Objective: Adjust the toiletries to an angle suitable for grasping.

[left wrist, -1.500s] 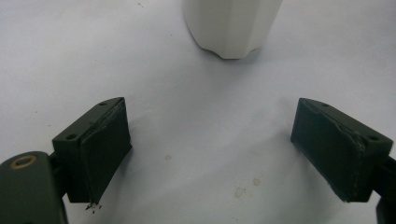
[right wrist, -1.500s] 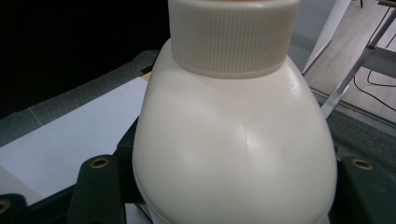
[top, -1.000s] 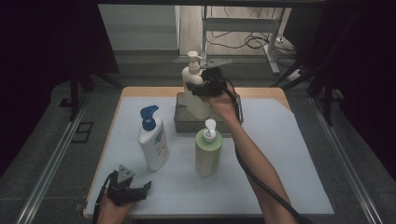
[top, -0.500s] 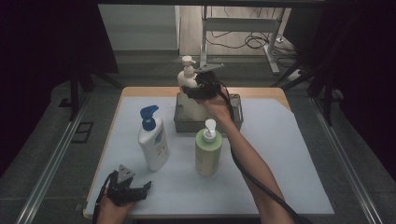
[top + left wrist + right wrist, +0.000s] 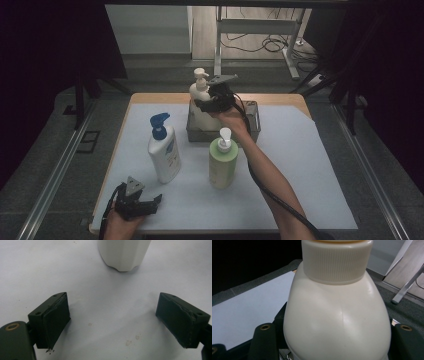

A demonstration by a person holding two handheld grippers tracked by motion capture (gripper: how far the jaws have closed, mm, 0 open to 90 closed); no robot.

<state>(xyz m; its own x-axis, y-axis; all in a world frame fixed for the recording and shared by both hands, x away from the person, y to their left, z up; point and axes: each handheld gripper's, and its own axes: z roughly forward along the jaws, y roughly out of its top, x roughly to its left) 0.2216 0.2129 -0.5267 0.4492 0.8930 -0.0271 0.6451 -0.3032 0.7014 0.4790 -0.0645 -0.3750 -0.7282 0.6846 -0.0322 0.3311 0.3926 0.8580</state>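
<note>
A cream pump bottle (image 5: 199,95) is upright at the left end of a grey metal basket (image 5: 252,121), its lower part behind the basket's front wall. Whether it rests on the bottom is hidden. My right gripper (image 5: 212,102) is shut on the bottle's shoulder from the right; in the right gripper view the cream bottle (image 5: 337,315) sits squeezed between both jaws of my right gripper (image 5: 335,346). My left gripper (image 5: 145,205) lies at the near left corner of the mat, open with nothing between its fingers (image 5: 53,320). The base of a white bottle (image 5: 123,255) stands just ahead of it.
A white bottle with a blue pump (image 5: 164,152) stands left of centre on the white mat (image 5: 310,175). A green bottle with a white pump (image 5: 222,162) stands in the middle, close to my right forearm. The basket sits at the far edge.
My right gripper has carried the cream bottle a little left and down, into the basket. The left gripper has stayed where it was.
</note>
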